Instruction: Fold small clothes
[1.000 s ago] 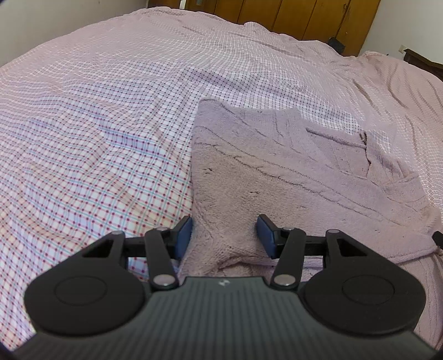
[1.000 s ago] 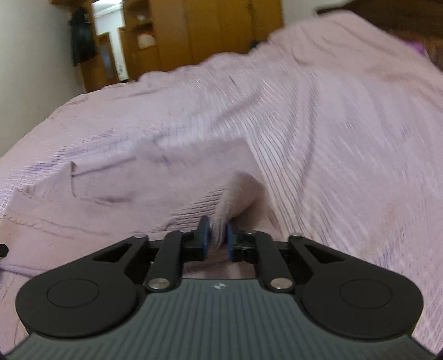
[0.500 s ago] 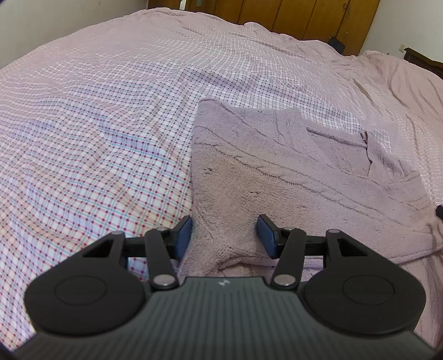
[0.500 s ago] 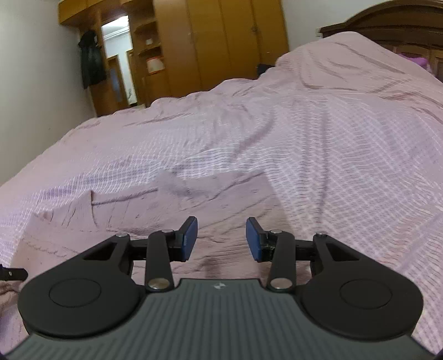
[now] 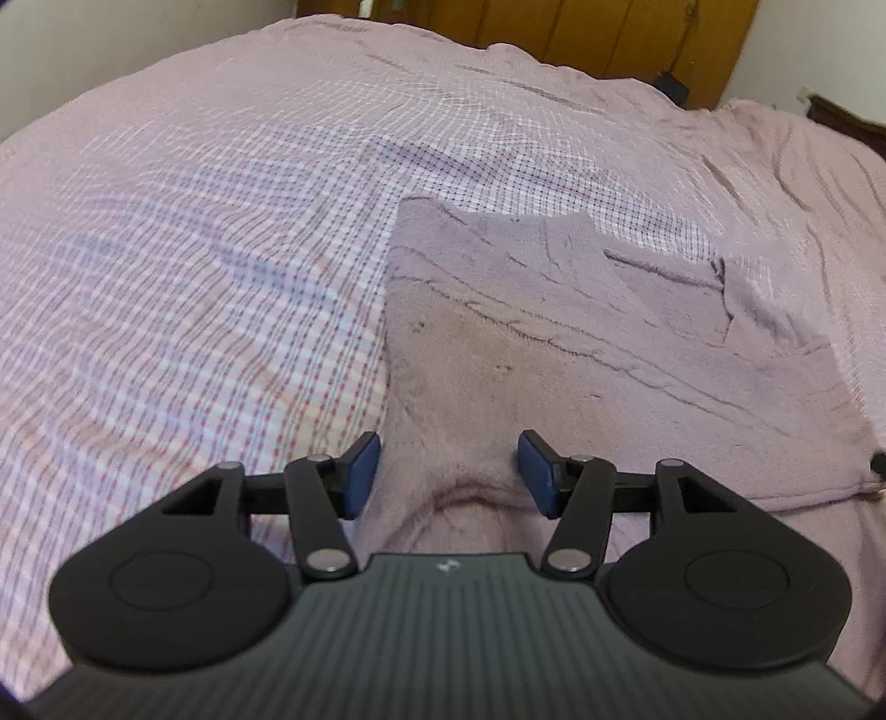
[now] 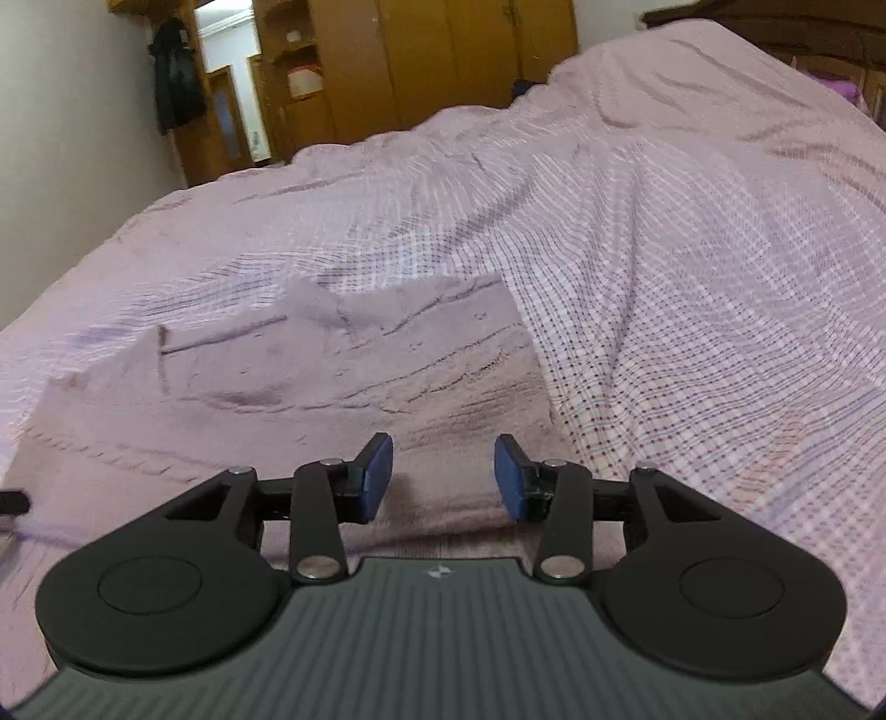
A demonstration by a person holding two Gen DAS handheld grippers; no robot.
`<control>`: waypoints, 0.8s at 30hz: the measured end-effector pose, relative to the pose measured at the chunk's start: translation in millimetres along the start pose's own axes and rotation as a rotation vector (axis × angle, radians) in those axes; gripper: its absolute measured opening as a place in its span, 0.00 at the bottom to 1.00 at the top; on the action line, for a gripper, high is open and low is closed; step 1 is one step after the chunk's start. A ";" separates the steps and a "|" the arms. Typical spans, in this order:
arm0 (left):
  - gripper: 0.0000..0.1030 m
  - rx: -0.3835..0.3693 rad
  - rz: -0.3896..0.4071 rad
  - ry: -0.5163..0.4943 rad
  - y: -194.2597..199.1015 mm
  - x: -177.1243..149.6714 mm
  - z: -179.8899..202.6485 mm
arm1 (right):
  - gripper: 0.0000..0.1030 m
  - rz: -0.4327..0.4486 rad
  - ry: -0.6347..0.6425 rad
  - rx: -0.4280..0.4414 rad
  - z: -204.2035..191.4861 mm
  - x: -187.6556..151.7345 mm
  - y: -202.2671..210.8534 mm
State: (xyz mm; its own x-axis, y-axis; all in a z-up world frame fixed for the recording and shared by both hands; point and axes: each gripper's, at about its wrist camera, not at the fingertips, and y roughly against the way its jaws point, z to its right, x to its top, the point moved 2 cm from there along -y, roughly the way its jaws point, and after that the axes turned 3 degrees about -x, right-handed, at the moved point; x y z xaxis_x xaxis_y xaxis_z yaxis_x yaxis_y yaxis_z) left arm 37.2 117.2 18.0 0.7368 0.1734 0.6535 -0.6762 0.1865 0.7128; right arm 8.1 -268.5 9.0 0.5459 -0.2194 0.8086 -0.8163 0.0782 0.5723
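Note:
A mauve knitted sweater (image 5: 581,332) lies flat on the checked pink bedsheet (image 5: 194,277), partly folded, with a ribbed edge at its right side. My left gripper (image 5: 448,471) is open over the sweater's near left corner, holding nothing. In the right wrist view the same sweater (image 6: 332,387) spreads to the left and ahead. My right gripper (image 6: 443,471) is open just above its near right edge, holding nothing.
The bed fills both views. Wooden wardrobes (image 6: 443,55) and a doorway (image 6: 227,122) stand beyond the bed's far end. A dark headboard (image 6: 775,27) is at the far right. A dark object (image 5: 673,83) sits by the wardrobe.
My right gripper was shut on a fold of the sweater, then opened and let it drop flat. My left gripper stayed open and rose slightly.

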 end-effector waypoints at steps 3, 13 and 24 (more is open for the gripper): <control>0.57 0.002 0.010 0.016 19.3 -6.5 3.0 | 0.56 0.018 0.019 0.051 1.4 -7.4 32.2; 0.67 -0.025 0.033 -0.088 82.7 -51.8 43.2 | 0.67 0.033 0.230 0.122 -15.7 -59.8 125.0; 0.67 -0.064 -0.012 -0.163 113.0 -103.8 76.8 | 0.68 -0.026 0.429 0.187 -47.1 -133.7 165.9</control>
State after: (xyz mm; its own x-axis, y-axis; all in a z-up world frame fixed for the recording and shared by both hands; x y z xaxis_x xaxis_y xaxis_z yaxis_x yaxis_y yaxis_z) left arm -115.5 46.0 50.2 0.7320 0.0123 0.6812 -0.6619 0.2500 0.7067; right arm -191.4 -180.4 2.3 0.5628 0.2063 0.8004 -0.8001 -0.1071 0.5902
